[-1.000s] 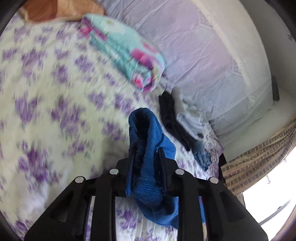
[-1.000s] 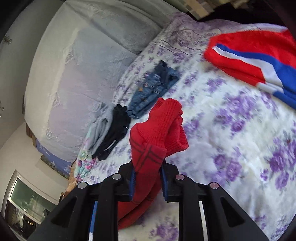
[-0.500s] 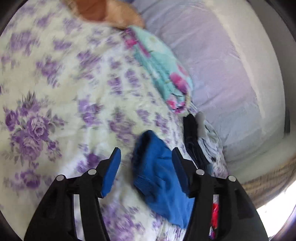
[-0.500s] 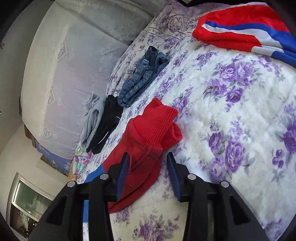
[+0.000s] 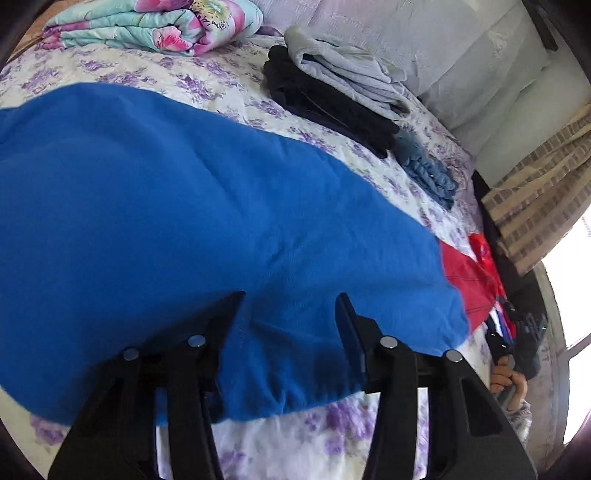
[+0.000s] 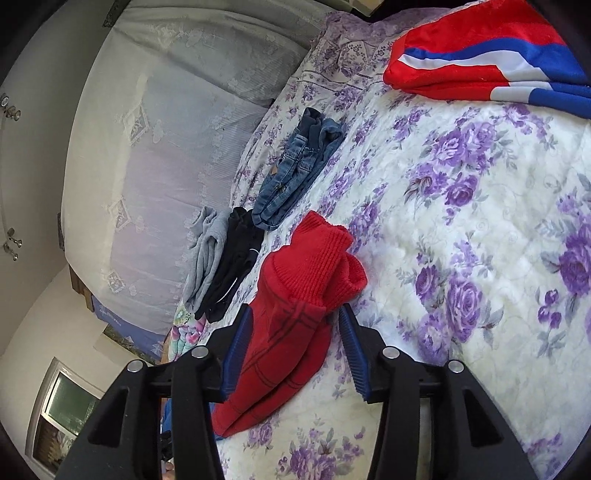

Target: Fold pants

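No readable brands or writing anywhere. Left gripper (image 5: 290, 314) spread, jaws just closing a little, low over the pants (image 5: 192, 229): blue half flat on the floral bedspread (image 5: 207, 79), filling most of the view, fabric between the pads but not pinched; near hem hidden behind the fingers. Folded quilt (image 5: 155, 26) cut off at the top. Grey (image 5: 343, 74), black (image 5: 328, 107) and denim (image 5: 428, 173) folds in a row. Far right, a hand (image 5: 508, 380), half hidden. Right gripper (image 6: 293, 328) spread, jaws just opening, straddling the red leg (image 6: 295, 310) on the bed, unpinched; cuff bunched. Red-white-blue cloth (image 6: 480, 55) cut off at the edge.
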`<state>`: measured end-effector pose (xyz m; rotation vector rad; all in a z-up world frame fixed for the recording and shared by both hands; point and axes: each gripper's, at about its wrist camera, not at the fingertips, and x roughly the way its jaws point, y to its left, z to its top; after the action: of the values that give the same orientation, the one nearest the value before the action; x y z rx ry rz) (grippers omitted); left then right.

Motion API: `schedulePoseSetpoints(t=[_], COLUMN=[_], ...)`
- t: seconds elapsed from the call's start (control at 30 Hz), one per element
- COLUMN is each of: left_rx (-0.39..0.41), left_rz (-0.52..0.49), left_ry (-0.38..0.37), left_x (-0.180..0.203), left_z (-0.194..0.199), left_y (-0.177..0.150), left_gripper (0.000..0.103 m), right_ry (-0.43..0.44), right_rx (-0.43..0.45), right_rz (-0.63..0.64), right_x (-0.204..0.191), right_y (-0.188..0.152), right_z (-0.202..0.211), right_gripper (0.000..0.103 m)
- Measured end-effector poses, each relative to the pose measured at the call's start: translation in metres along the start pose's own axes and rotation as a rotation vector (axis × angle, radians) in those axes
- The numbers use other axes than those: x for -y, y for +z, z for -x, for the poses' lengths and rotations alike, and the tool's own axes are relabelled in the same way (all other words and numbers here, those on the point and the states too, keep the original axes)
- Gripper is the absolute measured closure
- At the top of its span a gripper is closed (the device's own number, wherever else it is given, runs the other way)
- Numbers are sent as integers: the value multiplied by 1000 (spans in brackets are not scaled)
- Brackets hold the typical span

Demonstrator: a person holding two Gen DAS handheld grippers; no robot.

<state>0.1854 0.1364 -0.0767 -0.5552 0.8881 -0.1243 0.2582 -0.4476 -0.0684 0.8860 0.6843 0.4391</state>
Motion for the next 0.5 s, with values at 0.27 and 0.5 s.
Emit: schedulePoseSetpoints(t=[0.27,0.5], left_rx=[140,21], left_rz=[-33,-56], left_ry=[98,283], left_x=[48,49], left_z=[-4,-69], left_y=[58,74], left_gripper=[22,20], right_ry=[9,18], right_rx=[4,6], right_rz=[9,5], right_x=[-3,-3], right_y=[-1,-2], right_z=[0,1], right_gripper=[49,49])
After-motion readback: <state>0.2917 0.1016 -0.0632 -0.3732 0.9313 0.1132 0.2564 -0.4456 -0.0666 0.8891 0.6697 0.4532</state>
